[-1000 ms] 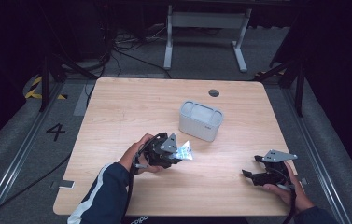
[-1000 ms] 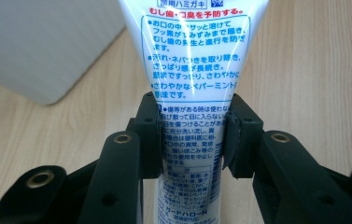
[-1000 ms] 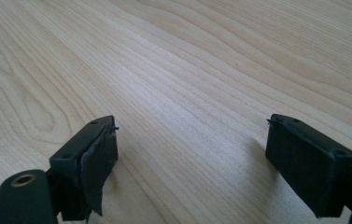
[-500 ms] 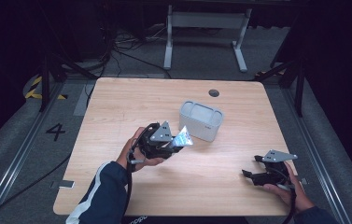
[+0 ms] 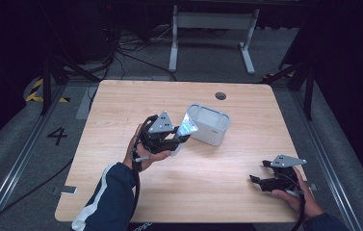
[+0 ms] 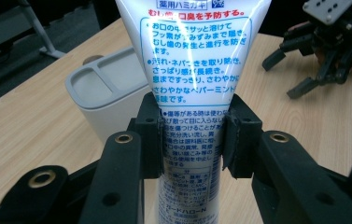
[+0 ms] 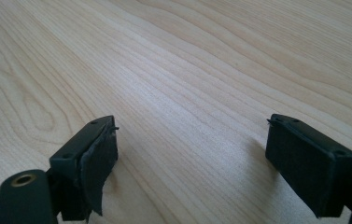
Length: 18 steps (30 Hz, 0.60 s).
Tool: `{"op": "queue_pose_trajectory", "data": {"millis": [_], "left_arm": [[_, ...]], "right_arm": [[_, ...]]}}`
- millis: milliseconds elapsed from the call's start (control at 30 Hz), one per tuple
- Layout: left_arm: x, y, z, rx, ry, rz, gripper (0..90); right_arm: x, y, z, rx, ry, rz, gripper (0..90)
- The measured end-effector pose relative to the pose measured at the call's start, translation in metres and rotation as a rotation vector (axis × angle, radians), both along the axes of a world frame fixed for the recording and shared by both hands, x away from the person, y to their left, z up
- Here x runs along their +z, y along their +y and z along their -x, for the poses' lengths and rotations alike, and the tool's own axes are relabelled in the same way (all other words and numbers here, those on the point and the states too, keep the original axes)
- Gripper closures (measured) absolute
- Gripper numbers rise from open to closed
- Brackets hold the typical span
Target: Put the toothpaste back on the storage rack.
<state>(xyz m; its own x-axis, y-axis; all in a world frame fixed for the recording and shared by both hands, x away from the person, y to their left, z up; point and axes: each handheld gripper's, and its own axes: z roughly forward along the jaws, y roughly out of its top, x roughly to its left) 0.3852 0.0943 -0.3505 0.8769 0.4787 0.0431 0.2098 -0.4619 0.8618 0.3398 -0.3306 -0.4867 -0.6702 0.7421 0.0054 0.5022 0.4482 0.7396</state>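
Left tool [image 6: 190, 135] pinches soft, light toothpaste tube [image 6: 192, 70] mid-body; likely squashy, glossy-slick. Right tool [image 7: 192, 154] gapes empty above table [image 7: 187, 70].

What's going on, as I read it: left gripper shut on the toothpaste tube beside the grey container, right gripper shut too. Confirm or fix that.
One thing is wrong: the right gripper is open, its jaws wide apart over bare table, as the right gripper view shows. The left gripper is indeed shut on the toothpaste tube, beside the grey container.
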Motion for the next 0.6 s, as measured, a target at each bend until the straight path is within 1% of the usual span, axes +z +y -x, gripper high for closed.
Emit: {"op": "queue_pose_trajectory", "data": {"millis": [67,100,133,167,200,233,267,333,367,500,600], "left_arm": [[0.001,-0.001,0.0,0.021,0.002,0.021,65.2],[0.002,-0.001,-0.001,0.027,-0.009,0.027,65.2],[0.003,-0.001,-0.001,0.031,-0.01,0.039,65.2],[0.003,-0.001,-0.001,0.031,-0.01,0.039,65.3],[0.003,-0.001,-0.001,0.04,-0.007,0.05,65.3],[0.004,0.0,-0.002,0.04,-0.016,0.049,65.3],[0.005,-0.001,-0.002,0.043,-0.014,0.059,65.3],[0.007,-0.001,-0.003,0.061,-0.023,0.076,65.5],[0.008,-0.002,-0.003,0.059,-0.022,0.082,65.5],[0.012,-0.004,-0.006,0.065,-0.037,0.097,65.6],[0.014,-0.007,-0.008,0.07,-0.041,0.098,65.6]], "right_arm": [[0.0,0.0,0.0,0.0,0.0,0.0,17.0],[0.0,0.0,0.0,0.0,0.0,0.0,17.0],[0.0,0.0,0.0,0.0,0.0,0.0,17.0],[0.0,0.0,0.0,0.0,0.0,0.0,17.0],[0.0,0.0,0.0,0.0,0.0,0.0,17.0],[0.0,0.0,0.0,0.0,0.0,0.0,17.0],[0.0,0.0,0.0,0.0,0.0,0.0,17.0],[0.0,0.0,0.0,0.0,0.0,0.0,17.0],[0.0,0.0,0.0,0.0,0.0,0.0,17.0],[0.0,0.0,0.0,0.0,0.0,0.0,17.0],[0.0,0.0,0.0,0.0,0.0,0.0,17.0]]}}
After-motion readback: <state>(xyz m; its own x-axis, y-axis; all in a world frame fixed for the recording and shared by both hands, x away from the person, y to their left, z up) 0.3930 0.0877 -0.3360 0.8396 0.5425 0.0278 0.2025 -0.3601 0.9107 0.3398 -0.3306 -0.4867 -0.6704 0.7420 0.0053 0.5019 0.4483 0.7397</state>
